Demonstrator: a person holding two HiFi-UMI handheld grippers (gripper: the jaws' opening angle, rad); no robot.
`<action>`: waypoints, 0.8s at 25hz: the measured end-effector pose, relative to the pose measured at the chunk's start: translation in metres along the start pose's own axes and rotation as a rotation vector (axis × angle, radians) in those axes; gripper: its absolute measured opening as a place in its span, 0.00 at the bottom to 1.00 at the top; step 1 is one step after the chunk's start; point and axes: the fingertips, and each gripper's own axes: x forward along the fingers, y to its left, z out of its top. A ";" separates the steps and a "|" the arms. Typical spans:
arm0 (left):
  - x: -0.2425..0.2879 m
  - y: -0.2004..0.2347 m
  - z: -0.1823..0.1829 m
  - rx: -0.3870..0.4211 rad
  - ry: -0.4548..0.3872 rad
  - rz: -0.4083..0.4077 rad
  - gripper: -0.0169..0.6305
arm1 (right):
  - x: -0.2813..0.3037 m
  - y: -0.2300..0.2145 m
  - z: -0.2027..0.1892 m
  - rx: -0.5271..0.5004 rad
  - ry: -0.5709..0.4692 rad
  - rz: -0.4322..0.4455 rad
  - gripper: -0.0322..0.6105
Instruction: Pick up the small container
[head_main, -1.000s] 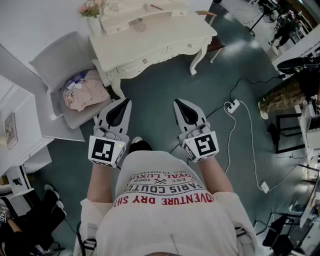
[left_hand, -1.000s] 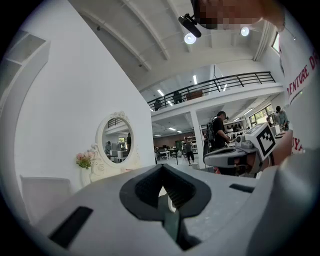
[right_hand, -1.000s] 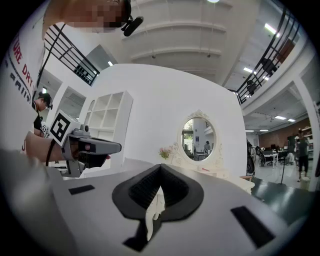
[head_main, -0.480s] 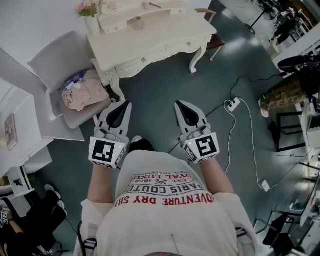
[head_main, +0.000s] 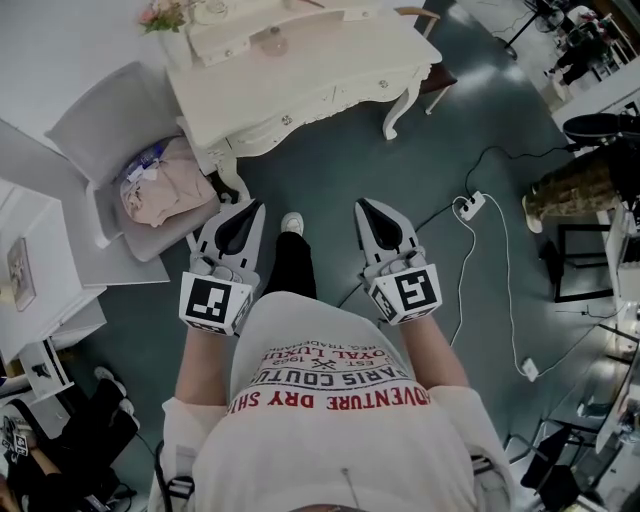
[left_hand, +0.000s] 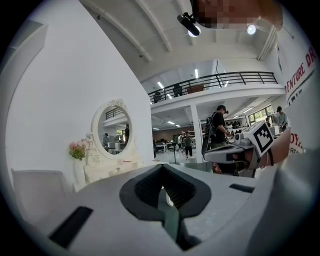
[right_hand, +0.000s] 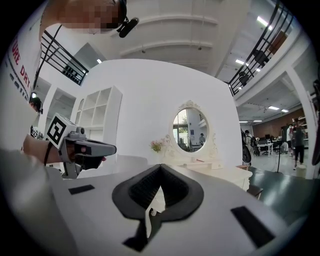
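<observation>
A cream dressing table (head_main: 330, 75) stands ahead of me at the top of the head view, with an oval mirror (right_hand: 187, 130). On it lies a small round pinkish item (head_main: 271, 42), too small to make out. My left gripper (head_main: 254, 206) and right gripper (head_main: 363, 204) are held side by side at waist height over the dark floor, well short of the table. Both point forward. The left gripper (left_hand: 161, 168) has its jaws together with nothing between them, and so does the right gripper (right_hand: 161, 168).
A white chair (head_main: 110, 130) with a heap of pink clothes (head_main: 158, 192) stands left of the table. A vase of flowers (head_main: 165, 15) is at the table's left end. A power strip (head_main: 468, 207) and cables lie on the floor to the right. White shelves (head_main: 40, 280) run along the left.
The person's leg and white shoe have stepped forward between the grippers. The table and chair have slid slightly up and left in view. Both grippers keep their pose.
</observation>
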 end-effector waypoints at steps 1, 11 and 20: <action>0.009 0.008 -0.001 -0.004 0.002 0.003 0.03 | 0.009 -0.006 -0.002 0.001 0.003 -0.002 0.05; 0.152 0.124 -0.001 -0.046 0.012 -0.012 0.03 | 0.164 -0.106 0.009 0.017 0.013 -0.033 0.05; 0.280 0.254 0.013 -0.054 -0.002 0.017 0.03 | 0.325 -0.183 0.018 0.000 0.042 -0.026 0.05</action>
